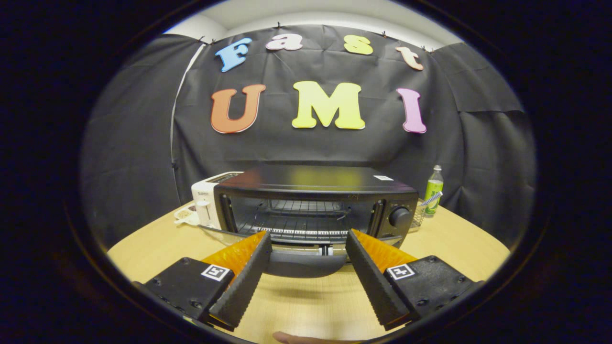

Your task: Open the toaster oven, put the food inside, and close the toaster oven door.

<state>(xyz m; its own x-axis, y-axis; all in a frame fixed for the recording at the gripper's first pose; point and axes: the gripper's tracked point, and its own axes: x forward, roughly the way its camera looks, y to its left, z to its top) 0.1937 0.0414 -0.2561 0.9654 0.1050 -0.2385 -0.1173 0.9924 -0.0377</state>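
Observation:
A black toaster oven (315, 184) stands on the wooden table (459, 248), just ahead of my fingers. Its glass door (224, 232) is folded down toward me, and the wire rack (296, 222) inside is in plain sight. The door's dark handle (306, 263) lies crosswise between my two fingertips. My gripper (308, 236) is open, with its fingers (246, 277) spread wide to either side of the handle. I cannot tell whether they touch the handle's ends. A control knob (399, 216) sits on the oven's right front.
A white toaster (205, 200) stands against the oven's left side, with a small dish (184, 215) beside it. To the oven's right are a wire basket (419, 215) and a green bottle (434, 188). A person's fingertip (296, 338) shows below my fingers.

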